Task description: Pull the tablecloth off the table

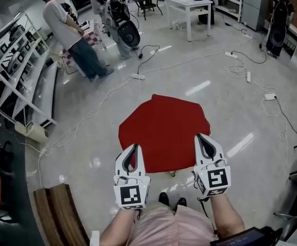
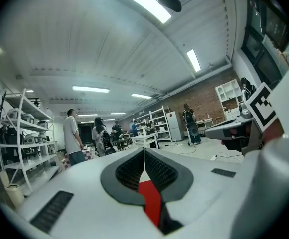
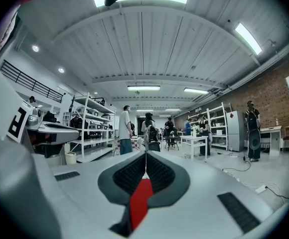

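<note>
Left gripper point(image 1: 135, 147), right gripper point(image 1: 199, 137) clamped on red tablecloth point(image 1: 164, 129); glossy grey floor point(image 1: 230, 111), shelving point(image 1: 15, 86).

Open floor point(image 1: 230, 104) round the tablecloth point(image 1: 161, 132), loose cables point(image 1: 153, 65) beyond, bench point(image 1: 54, 209) at left

You stand on a pale, glossy floor point(image 1: 230, 111) that mirrors the ceiling lights, with white power strips point(image 1: 270, 96) scattered across it. White metal shelving point(image 1: 15, 86) lines your left side, and a slatted wooden bench point(image 1: 56, 214) sits close by on that same side. Ahead of you stands a white table point(image 1: 189, 6). Above you runs a ribbed white ceiling point(image 3: 149, 44) with strip lights point(image 3: 143, 88); a brick wall point(image 3: 274, 98) closes off your right
</note>
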### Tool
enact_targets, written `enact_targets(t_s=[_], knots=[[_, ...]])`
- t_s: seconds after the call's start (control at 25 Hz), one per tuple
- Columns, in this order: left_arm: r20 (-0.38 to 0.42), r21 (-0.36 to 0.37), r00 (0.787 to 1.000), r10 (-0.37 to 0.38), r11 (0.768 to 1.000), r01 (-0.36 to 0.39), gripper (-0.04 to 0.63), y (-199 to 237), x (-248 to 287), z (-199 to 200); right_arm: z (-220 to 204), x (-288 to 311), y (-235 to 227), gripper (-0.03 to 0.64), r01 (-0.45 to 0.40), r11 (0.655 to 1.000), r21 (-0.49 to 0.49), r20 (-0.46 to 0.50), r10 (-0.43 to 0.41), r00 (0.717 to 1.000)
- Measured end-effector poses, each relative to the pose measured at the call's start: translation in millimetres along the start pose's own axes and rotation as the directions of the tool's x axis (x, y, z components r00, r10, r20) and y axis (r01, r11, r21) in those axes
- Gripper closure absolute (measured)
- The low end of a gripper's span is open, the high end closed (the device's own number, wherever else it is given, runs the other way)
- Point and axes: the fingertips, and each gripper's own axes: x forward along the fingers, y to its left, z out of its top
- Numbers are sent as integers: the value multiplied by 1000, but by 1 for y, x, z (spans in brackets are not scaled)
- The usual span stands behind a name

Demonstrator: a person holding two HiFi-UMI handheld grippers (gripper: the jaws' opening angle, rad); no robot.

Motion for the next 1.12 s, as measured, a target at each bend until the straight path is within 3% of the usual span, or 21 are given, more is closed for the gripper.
enact_targets(t_s=[0.24, 0.44, 1.12], knots=[[8, -30, 1000, -23, 999, 23, 566, 13, 10, -9, -6, 16, 6, 600, 10, 1000, -1, -31, -10, 999], [-55, -26, 998, -28, 999, 27, 566, 26, 15, -34, -26, 27, 17, 600, 7, 1000, 4, -68, -7, 998], [-104, -67, 990, -98, 994, 92, 566, 39, 9, -82, -66, 28, 38, 600, 36, 999, 9, -157, -34, 987]])
